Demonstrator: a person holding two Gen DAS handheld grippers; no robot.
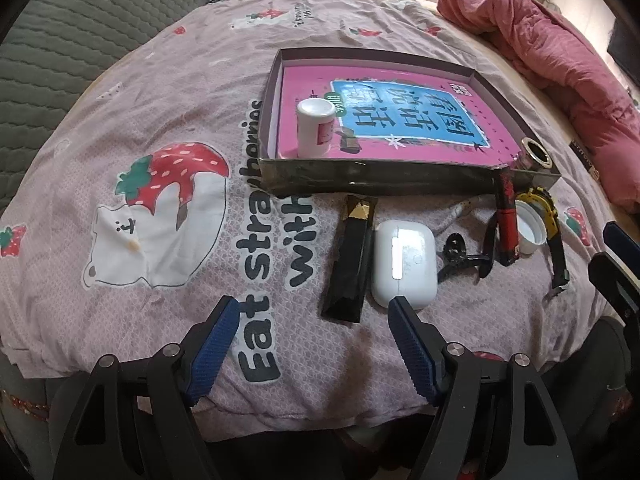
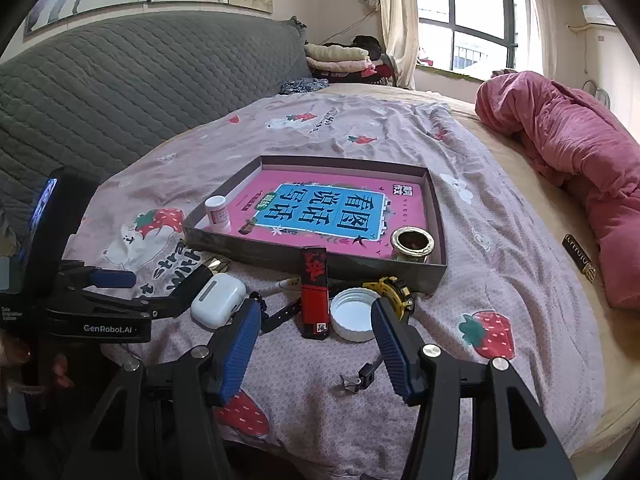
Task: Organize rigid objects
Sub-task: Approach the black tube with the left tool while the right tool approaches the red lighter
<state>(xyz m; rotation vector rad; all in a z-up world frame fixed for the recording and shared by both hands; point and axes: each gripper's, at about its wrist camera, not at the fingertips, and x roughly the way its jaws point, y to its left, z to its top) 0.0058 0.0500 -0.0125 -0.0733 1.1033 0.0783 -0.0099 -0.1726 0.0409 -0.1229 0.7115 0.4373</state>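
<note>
While jaws gape, left gripper (image 1: 312, 308) low beside earbud case (image 1: 404, 264), right gripper (image 2: 316, 312) over cap (image 2: 354, 314)

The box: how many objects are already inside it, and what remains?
Done: the white bottle and brass cup stand in the box. In hand: nothing; left gripper and right gripper are open. Left on the bedsheet: earbud case, black sachet, red stick, white lid, watch.

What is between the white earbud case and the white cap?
Between the earbud case and the cap lie a black watch strap and a red-and-black stick, best seen from the right wrist.
</note>
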